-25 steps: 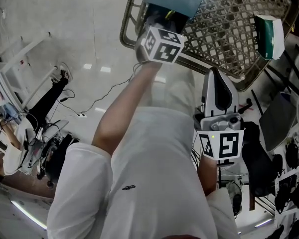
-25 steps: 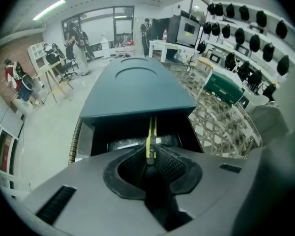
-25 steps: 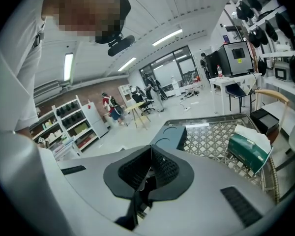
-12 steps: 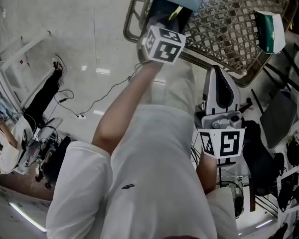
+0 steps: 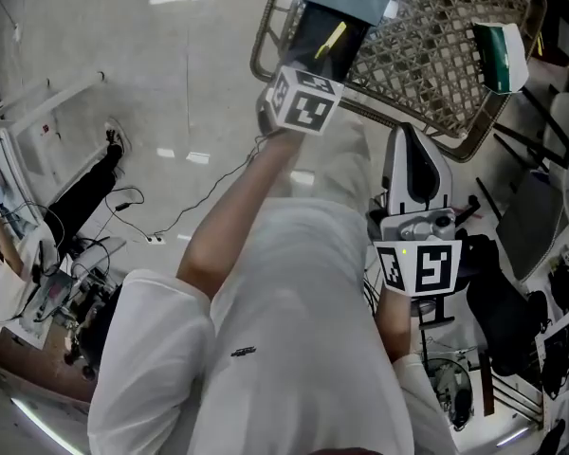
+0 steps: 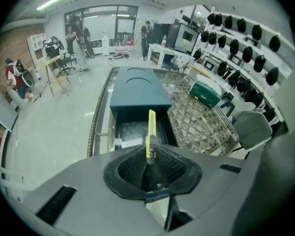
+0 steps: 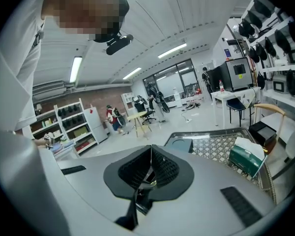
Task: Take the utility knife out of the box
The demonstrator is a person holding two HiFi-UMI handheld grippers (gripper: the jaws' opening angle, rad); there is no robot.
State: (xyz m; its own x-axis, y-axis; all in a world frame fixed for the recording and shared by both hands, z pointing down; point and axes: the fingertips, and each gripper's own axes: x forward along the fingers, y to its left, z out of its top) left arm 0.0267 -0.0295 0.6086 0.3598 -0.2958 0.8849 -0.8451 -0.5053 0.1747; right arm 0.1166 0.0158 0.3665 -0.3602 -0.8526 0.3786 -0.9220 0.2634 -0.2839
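My left gripper (image 6: pixel 150 157) jaws pinch the utility knife (image 6: pixel 151 129) above the open box (image 6: pixel 137 90). My right gripper (image 7: pixel 150 167) jaws are closed and empty. Extraction step, I judge; next I need a clear bench (image 6: pixel 196 122) spot.

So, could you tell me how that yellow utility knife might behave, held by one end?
Probably stiff: the utility knife juts straight from the left gripper without sagging. Slim, so likely light. Pinched only at its end, it could pivot if bumped.

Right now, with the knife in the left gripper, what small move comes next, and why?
Probably raise the left gripper and swing it toward the lattice table: its jaws grip the yellow utility knife, whose far end hangs over the open drawer of the box. The right gripper is shut and empty.
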